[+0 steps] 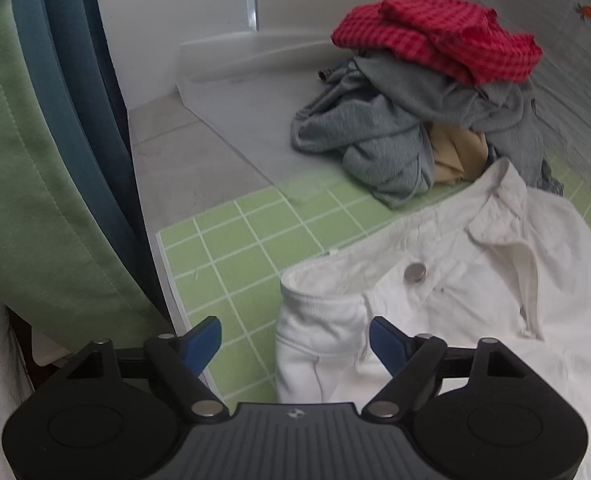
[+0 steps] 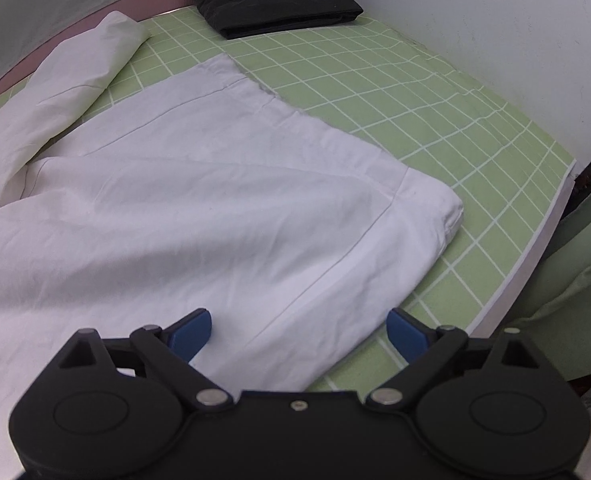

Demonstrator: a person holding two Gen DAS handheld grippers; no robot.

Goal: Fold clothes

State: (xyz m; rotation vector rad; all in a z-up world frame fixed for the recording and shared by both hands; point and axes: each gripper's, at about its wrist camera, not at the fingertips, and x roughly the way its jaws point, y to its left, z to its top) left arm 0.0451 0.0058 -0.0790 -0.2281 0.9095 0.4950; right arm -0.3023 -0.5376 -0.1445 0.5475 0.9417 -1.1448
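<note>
- I have the left hand-held gripper (image 1: 295, 340) released, its blue pads spread wide with nothing pinched; one pad hangs over the green checked mat (image 1: 231, 240), the other over the white garment (image 1: 435, 300).
- Just ahead of this hand-held gripper lies the folded waistband end of the white garment, with a metal button (image 1: 414, 272) slightly beyond the right pad.
- Farther ahead and to the right sits a pile of unfolded clothes: a red checked piece (image 1: 435, 36) on top, grey clothing (image 1: 375, 132) beneath, a tan piece (image 1: 455, 152) tucked in the middle.
- To the left of it hang green fabric (image 1: 23, 180) and a teal fabric (image 1: 67, 120) just beside it.
- I have the right hand-held gripper (image 2: 299, 332) released too, pads wide apart and empty.
- The white garment (image 2: 175, 208) spreads flat directly ahead of and under this hand-held gripper; its left pad is above the cloth, its right pad above the mat (image 2: 415, 120) at the cloth's edge.
- One leg (image 2: 75, 72) stretches away to the far left.
- Far ahead, a folded black garment (image 2: 271, 4) rests on the mat's far end, well apart from the white one.
</note>
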